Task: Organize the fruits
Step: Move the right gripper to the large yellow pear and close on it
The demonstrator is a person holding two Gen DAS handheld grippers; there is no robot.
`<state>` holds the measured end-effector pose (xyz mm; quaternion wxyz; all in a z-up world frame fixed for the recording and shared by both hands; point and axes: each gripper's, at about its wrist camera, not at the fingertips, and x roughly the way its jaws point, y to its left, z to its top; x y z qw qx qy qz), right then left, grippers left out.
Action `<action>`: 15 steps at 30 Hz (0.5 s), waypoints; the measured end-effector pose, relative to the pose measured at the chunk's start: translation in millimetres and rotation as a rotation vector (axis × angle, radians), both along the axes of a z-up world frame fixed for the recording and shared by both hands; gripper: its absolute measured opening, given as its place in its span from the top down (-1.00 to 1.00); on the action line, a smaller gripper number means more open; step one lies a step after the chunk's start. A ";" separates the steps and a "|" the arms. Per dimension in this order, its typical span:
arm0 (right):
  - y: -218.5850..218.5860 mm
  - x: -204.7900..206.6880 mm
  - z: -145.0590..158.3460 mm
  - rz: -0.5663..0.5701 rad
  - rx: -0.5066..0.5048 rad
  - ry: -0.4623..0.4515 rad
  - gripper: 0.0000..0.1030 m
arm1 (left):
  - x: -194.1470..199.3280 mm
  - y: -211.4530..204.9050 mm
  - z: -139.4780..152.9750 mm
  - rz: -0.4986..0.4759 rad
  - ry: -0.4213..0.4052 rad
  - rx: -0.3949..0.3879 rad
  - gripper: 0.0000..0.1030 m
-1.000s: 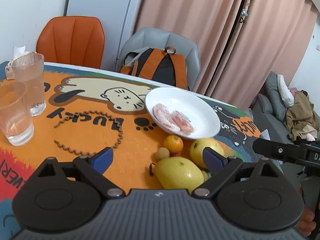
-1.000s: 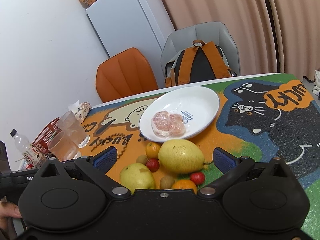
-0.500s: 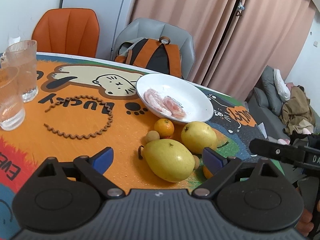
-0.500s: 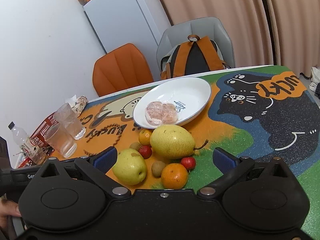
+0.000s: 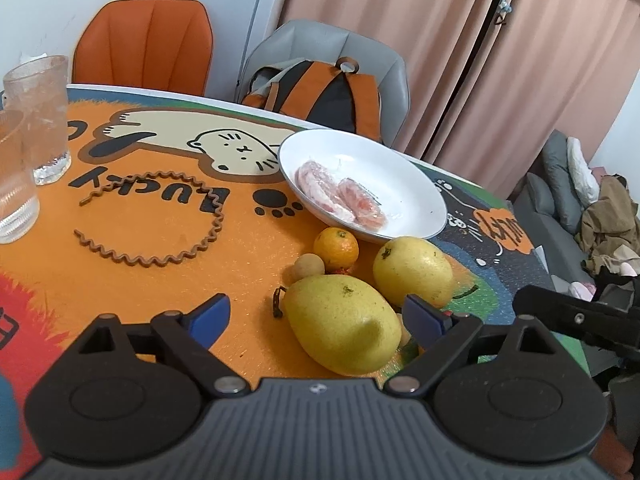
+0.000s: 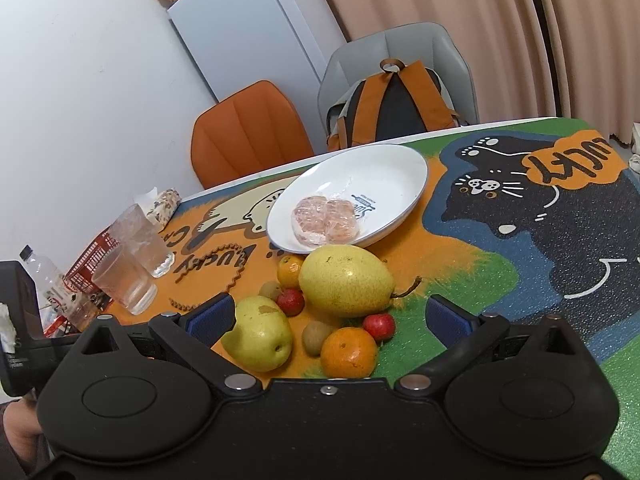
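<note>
In the left wrist view, the left gripper (image 5: 318, 314) stands wide open and holds nothing. The near pear (image 5: 343, 323) lies on the mat right between the blue fingers, just ahead, its long axis running from the stem end at upper left towards the lower right — slantwise across the gap. It is yellow, lightly speckled and smooth. The second pear (image 5: 412, 270), an orange (image 5: 336, 249) and the white plate (image 5: 416, 196) lie beyond it.

In the right wrist view, the right gripper (image 6: 328, 316) is likewise spread wide and empty. The fruit cluster sits just ahead of it — a small orange (image 6: 349, 352) nearest, the near pear (image 6: 258, 334) by the left finger. The left gripper looks the better placed for that pear.
</note>
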<state>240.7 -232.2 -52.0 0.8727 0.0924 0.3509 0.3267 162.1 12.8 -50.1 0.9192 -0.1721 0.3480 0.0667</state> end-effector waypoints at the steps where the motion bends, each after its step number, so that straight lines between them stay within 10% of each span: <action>1: -0.2 1.5 -0.8 -0.002 -0.003 -0.001 -0.99 | 2.4 -1.5 -1.4 0.000 0.004 0.001 -0.80; 15: -1.8 22.4 -10.7 -0.010 -0.007 0.013 -0.99 | 33.4 -21.2 -18.2 0.011 0.038 0.032 -0.80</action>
